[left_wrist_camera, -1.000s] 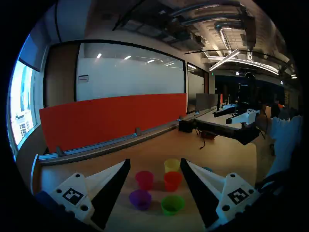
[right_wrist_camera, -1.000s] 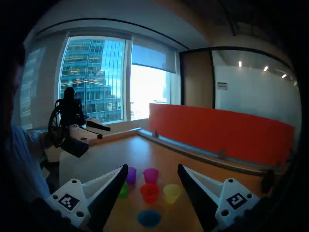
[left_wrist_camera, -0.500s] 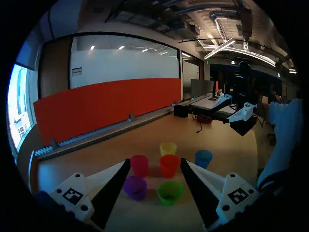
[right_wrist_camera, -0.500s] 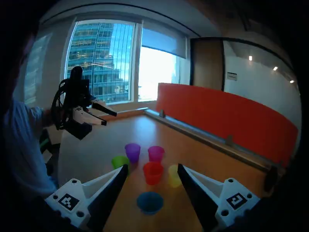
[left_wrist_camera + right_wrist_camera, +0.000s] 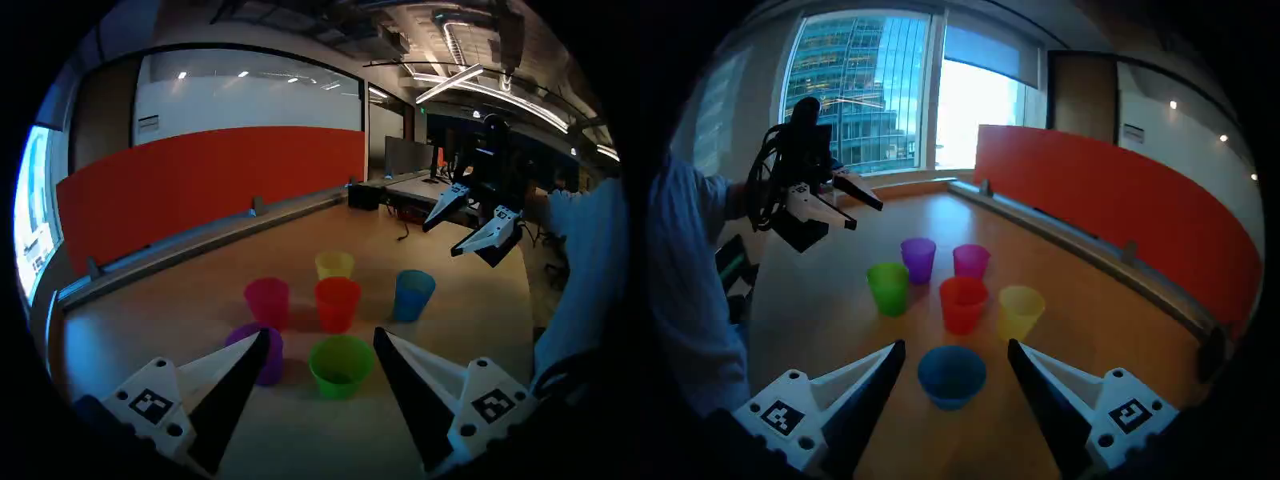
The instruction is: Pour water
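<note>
Left hand-held gripper point(image 5: 318, 332) is held wide open, nothing gripped; green cup point(image 5: 341, 366) is framed between its fingers. Right hand-held gripper point(image 5: 954, 344) is likewise open and empty, blue cup point(image 5: 952, 376) between its fingers. Beyond, orange cup point(image 5: 963, 303), pink cup point(image 5: 970, 262), purple cup point(image 5: 918, 259) and yellow cup point(image 5: 1020, 311) are grouped upright on the worktop point(image 5: 1088, 320).

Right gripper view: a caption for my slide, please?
Open right gripper facing a blue plastic cup on a wooden table.

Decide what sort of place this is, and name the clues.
Most likely an open-plan office: a long wooden desk with an orange divider panel, a monitor farther back, and a big window facing high-rise towers.
</note>
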Action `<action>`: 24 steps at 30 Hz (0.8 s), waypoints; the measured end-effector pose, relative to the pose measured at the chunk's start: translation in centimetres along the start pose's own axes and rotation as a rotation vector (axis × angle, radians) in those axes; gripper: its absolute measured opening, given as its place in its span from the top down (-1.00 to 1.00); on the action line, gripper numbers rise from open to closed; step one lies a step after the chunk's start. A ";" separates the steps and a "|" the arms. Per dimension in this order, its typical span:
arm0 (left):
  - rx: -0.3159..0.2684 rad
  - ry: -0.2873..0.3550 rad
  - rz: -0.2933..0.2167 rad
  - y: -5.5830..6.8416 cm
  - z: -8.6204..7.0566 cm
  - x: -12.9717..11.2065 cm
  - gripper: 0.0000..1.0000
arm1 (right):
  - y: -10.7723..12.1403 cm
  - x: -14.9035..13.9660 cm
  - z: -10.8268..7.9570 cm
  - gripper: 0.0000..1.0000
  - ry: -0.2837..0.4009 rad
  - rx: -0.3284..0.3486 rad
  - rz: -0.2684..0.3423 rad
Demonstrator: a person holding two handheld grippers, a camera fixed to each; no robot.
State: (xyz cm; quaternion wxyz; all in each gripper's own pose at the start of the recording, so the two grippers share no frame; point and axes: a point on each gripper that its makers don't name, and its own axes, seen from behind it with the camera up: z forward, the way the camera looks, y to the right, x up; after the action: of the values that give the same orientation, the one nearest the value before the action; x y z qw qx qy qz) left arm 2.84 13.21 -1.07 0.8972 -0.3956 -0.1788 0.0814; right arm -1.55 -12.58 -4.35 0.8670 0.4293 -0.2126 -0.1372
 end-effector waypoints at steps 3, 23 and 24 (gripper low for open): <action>-0.014 -0.021 -0.001 0.4 0.5 -1.3 -0.92 | 0.1 -1.3 0.6 -0.98 -0.018 0.003 0.007; -0.045 -0.154 0.018 1.5 3.2 -8.2 -0.93 | -0.2 -7.7 3.6 -0.98 -0.134 0.034 -0.002; -0.047 -0.158 0.019 1.5 3.4 -8.4 -0.93 | -0.2 -7.9 3.8 -0.98 -0.138 0.034 -0.005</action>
State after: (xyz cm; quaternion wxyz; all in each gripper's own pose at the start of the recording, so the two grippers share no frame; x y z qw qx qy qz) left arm -6.23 14.12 -2.19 0.8699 -0.4107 -0.2470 0.1166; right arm -10.27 -11.99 -4.43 0.8424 0.4342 -0.2734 -0.1649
